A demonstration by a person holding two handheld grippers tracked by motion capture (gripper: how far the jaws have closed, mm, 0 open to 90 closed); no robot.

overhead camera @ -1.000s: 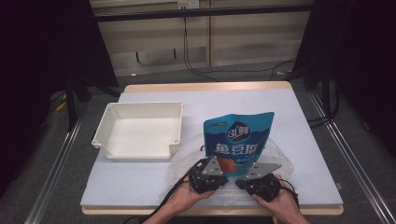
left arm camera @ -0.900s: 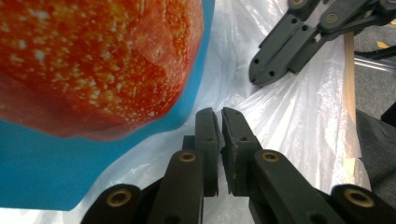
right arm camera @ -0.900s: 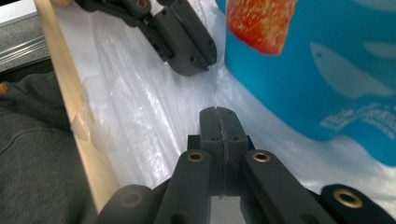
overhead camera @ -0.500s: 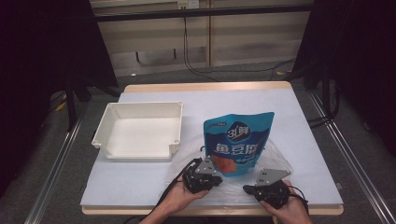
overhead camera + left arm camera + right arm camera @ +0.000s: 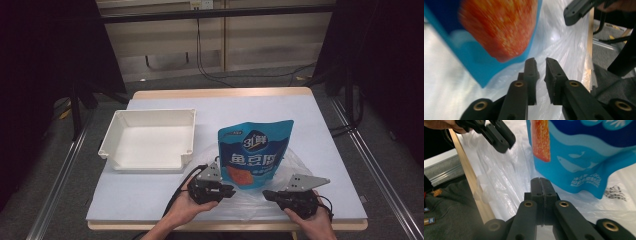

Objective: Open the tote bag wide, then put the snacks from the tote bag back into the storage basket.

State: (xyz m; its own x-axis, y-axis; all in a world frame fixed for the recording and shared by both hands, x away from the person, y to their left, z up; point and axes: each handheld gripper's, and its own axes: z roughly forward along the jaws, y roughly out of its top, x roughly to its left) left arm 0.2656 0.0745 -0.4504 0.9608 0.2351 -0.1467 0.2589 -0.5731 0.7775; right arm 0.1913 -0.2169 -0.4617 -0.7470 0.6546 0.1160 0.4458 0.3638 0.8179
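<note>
You drew both grippers back toward the table's (image 5: 150, 210) near edge. The left gripper (image 5: 541, 65), jaws just parting, gripped nothing; the right gripper (image 5: 541, 185) stayed pinched shut, empty. The blue fish-tofu pouch (image 5: 252, 155) lay on the clear plastic bag (image 5: 295, 165), unbagged; the white tray (image 5: 187, 132) sat empty.

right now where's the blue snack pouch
In the high view the blue snack pouch lies right of the white tray, on clear plastic film.

The blue snack pouch (image 5: 486, 30) is blurred and cut off by the left gripper view's top edge.

Blue pouch (image 5: 474, 62) on clear plastic (image 5: 556, 37)
</note>
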